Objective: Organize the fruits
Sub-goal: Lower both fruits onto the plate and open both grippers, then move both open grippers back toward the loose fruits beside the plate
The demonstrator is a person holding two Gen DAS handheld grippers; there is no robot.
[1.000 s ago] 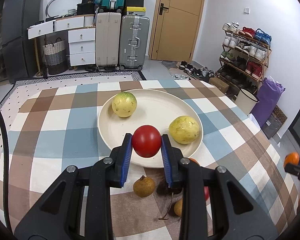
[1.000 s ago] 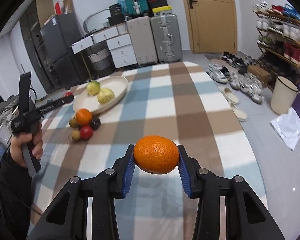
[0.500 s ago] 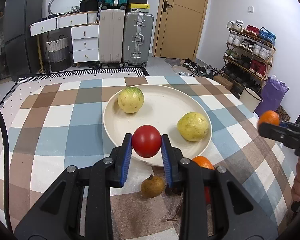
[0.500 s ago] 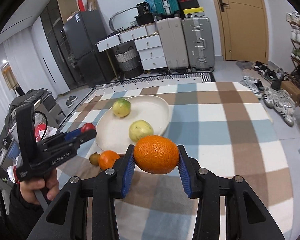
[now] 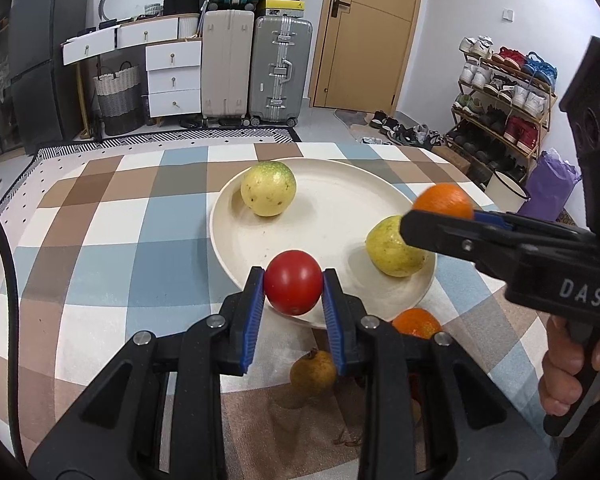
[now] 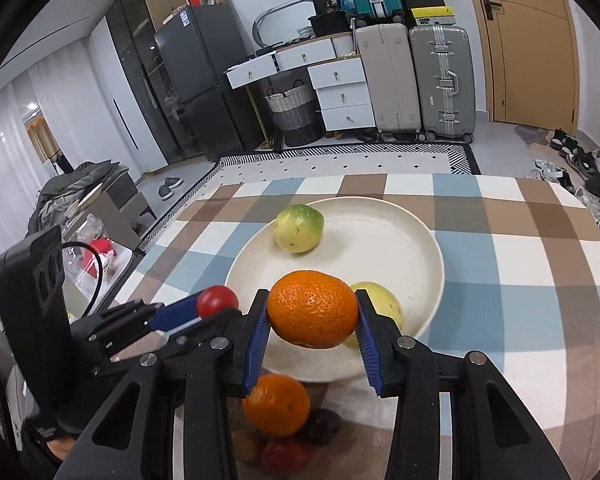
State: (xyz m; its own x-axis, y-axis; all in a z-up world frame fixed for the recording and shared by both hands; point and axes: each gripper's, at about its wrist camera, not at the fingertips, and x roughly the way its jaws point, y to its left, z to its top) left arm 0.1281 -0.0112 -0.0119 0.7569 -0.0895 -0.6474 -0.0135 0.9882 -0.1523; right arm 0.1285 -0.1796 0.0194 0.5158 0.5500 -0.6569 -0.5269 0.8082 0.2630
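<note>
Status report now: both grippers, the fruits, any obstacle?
Left gripper shut on red tomato. Right gripper shut on orange, above plate. Two yellow-green fruits occupy plate; middle free.

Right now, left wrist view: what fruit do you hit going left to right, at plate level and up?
Green-tipped yellow fruit → red fruit in the left gripper → second yellow fruit → orange in the right gripper.

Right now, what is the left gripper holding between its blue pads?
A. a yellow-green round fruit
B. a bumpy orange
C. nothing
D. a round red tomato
D: the left gripper is shut on the round red tomato, held over the near rim of the cream plate.
</note>
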